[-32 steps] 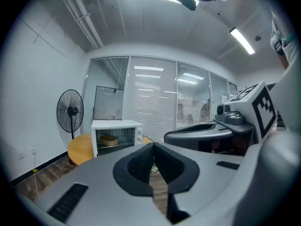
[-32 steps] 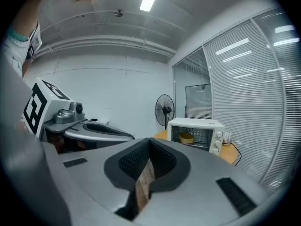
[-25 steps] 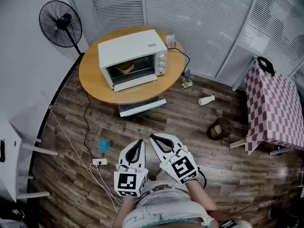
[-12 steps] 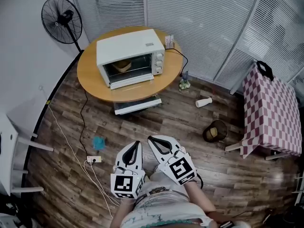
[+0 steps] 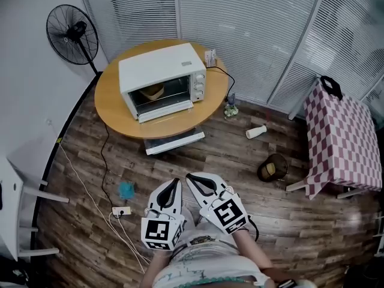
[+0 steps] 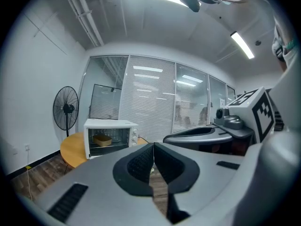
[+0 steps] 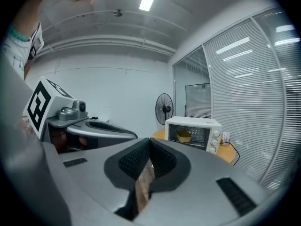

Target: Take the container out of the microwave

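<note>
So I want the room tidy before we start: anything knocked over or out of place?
A white cup lies on its side on the floor, right of the round table. A small blue object sits loose on the floor by the power strip. The door of the microwave hangs open, container inside.
</note>
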`<state>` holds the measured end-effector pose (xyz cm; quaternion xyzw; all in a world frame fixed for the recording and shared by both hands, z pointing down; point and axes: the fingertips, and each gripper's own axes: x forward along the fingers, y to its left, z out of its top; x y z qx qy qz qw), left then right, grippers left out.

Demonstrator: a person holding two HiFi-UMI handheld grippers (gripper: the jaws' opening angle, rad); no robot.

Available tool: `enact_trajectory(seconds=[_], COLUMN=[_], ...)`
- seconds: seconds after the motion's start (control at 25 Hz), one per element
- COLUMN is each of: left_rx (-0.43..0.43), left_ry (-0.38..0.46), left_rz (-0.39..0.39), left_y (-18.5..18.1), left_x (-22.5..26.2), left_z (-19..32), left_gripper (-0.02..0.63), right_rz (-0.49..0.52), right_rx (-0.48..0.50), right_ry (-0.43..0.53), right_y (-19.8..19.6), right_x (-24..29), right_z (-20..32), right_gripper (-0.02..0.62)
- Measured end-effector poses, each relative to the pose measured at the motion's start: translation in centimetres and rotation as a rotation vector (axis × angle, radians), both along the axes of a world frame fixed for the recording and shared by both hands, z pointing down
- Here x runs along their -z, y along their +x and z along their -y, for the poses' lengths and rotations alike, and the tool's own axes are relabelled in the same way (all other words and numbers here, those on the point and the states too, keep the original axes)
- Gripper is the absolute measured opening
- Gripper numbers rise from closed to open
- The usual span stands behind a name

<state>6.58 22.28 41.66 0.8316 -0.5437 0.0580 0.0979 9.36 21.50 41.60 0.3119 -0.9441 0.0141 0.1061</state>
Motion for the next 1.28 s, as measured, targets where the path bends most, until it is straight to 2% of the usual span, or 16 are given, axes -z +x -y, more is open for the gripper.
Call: enact_trajectory(seconds=[0.32, 0.72, 1.28], left_rx=[-0.053, -0.076, -0.111], left_ry=[0.003, 0.003, 0.005], left_rz=[-0.009, -0.014, -0.003], left_y=[-2.1, -5.2, -9.3], left_x=[0.3, 0.1, -0.1], left_z=[4.9, 11.0, 14.4], left_gripper=[0.015, 0.015, 0.015], right_rz=[-0.006, -0.014, -0.017], right_rx=[-0.045, -0.075, -0.104], right_ry=[0.01, 0.019, 0.011], right_y=[-2.2, -5.1, -9.5], right_x=[0.5, 0.5, -0.1], right_z=[4.8, 10.7, 14.5], right_gripper=[-0.006, -0.006, -0.006])
